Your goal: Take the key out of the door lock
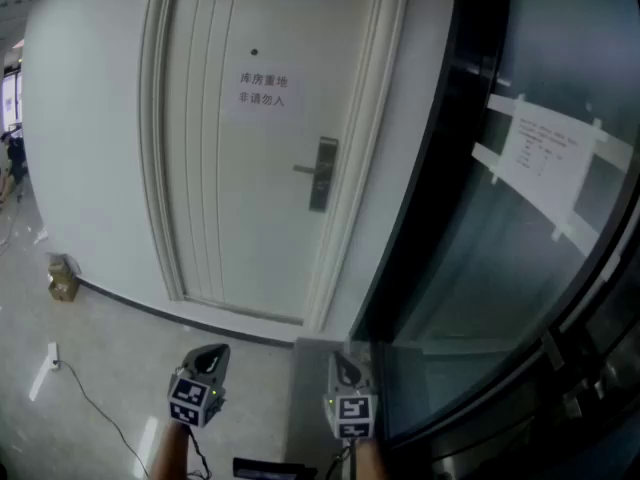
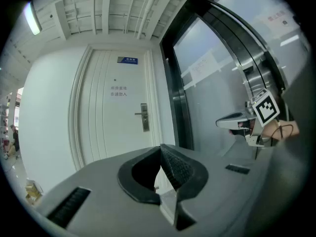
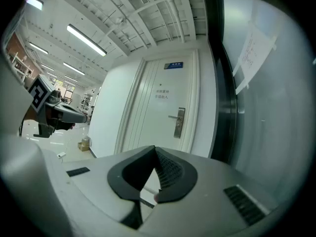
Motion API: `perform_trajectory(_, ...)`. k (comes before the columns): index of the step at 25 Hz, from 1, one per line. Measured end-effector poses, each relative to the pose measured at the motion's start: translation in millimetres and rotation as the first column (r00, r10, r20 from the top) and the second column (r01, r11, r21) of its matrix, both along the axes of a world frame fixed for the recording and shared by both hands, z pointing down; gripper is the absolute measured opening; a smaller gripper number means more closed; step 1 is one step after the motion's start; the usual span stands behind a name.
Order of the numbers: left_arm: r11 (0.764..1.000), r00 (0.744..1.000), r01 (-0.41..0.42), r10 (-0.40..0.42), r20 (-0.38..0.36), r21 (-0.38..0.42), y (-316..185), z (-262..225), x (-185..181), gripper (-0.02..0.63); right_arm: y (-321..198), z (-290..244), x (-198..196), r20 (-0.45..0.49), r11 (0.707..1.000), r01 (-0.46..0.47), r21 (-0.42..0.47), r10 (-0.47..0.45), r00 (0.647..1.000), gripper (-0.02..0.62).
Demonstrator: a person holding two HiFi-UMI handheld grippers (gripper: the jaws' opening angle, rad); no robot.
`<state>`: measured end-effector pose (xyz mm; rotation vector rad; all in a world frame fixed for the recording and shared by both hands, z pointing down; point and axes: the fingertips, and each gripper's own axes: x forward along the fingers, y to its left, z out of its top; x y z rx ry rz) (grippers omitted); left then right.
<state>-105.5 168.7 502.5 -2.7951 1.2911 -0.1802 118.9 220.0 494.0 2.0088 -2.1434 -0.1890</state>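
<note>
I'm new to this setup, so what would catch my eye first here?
A white door fills the middle of the head view, with a metal lock plate at its right edge and a printed notice higher up. To its right runs a dark-framed glass wall with a sheet taped on. Low down, the left claw and right claw are shut and empty, well short of the lock.

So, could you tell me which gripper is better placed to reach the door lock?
The right gripper, probably: it sits nearly in line with the lock plate, while the left gripper sits further left. Both are shut, empty and far from it.
</note>
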Motion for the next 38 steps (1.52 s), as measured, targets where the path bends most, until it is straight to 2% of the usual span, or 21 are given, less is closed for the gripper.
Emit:
perform_trajectory(9,1.000,1.000,0.003,-0.003,0.006,0.003,-0.4,-1.3,-1.1,0.009,6.3,-6.8,-4.4,0.074,1.000,0.025,-0.009,-0.024,0.997,0.012)
perform_trajectory(25,0.998,0.997,0.070,-0.070,0.017,-0.010,7.9,7.1,-11.9,0.009,-5.3,12.7,-16.3,0.075,0.994,0.108,-0.001,-0.108,0.991,0.012)
perform_trajectory(32,0.996,0.996,0.086,-0.085,0.026,-0.015,-16.3,11.8,-17.3,0.009,-28.8,19.0,-21.9,0.083,0.992,0.124,-0.015,-0.122,0.989,0.012)
perform_trajectory(38,0.998,0.998,0.060,-0.059,0.032,-0.005,-64.3,11.3,-12.8,0.009,-71.0,19.6,-18.9,0.076,0.994,0.107,-0.026,-0.105,0.992,0.012)
